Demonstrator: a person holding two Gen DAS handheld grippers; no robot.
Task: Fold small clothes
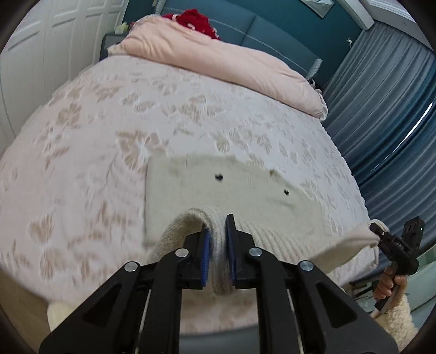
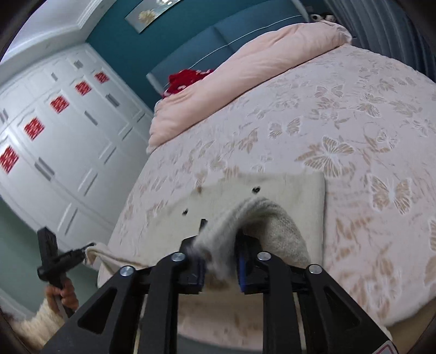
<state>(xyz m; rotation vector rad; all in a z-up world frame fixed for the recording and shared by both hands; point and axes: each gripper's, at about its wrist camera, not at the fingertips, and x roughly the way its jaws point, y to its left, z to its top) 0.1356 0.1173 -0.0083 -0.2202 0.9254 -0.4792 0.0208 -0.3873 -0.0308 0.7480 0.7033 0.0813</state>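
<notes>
A cream knit garment (image 1: 207, 185) with small dark buttons lies partly flat on the bed, its near edge lifted. In the left wrist view my left gripper (image 1: 218, 231) is shut on a ribbed fold of that edge, which fills the narrow gap between the blue pads. My right gripper (image 1: 377, 230) shows at the far right, a hand on its handle, with a corner of the garment drawn to its tip. In the right wrist view my right gripper (image 2: 220, 237) has a thick blurred fold of the garment (image 2: 288, 193) between its jaws, touching both sides. The left gripper (image 2: 87, 249) grips the other corner.
The bed carries a pink butterfly-patterned cover (image 1: 114, 141) and a folded pink duvet (image 1: 218, 62) by the teal headboard, with a red cloth (image 1: 196, 19) behind it. White wardrobe doors (image 2: 68, 130) stand on one side, grey curtains (image 1: 381, 114) on the other.
</notes>
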